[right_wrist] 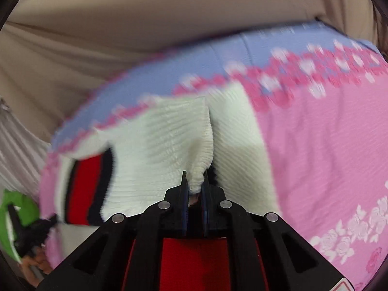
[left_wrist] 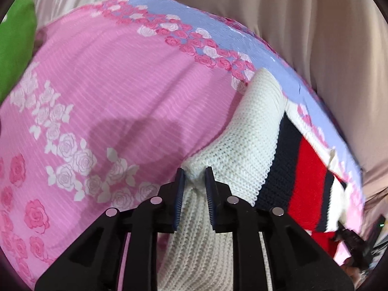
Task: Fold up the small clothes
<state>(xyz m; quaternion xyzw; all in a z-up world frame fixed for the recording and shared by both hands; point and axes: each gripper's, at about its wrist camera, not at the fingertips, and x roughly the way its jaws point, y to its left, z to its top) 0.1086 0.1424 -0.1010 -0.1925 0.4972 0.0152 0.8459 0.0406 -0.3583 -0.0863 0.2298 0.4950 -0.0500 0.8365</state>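
A small white knit sweater with navy and red stripes lies on a pink and blue rose-print bedsheet. My left gripper is shut on a bunched fold of the white knit, which is lifted off the sheet. In the right wrist view the same sweater shows its red and navy band at the left. My right gripper is shut on a pinched white edge of the sweater, with red knit hanging below the fingers. The right view is motion-blurred.
Beige curtain folds hang behind the bed's far edge. A green object sits at the far left. The other gripper shows at the lower right of the left view, and at the lower left of the right view.
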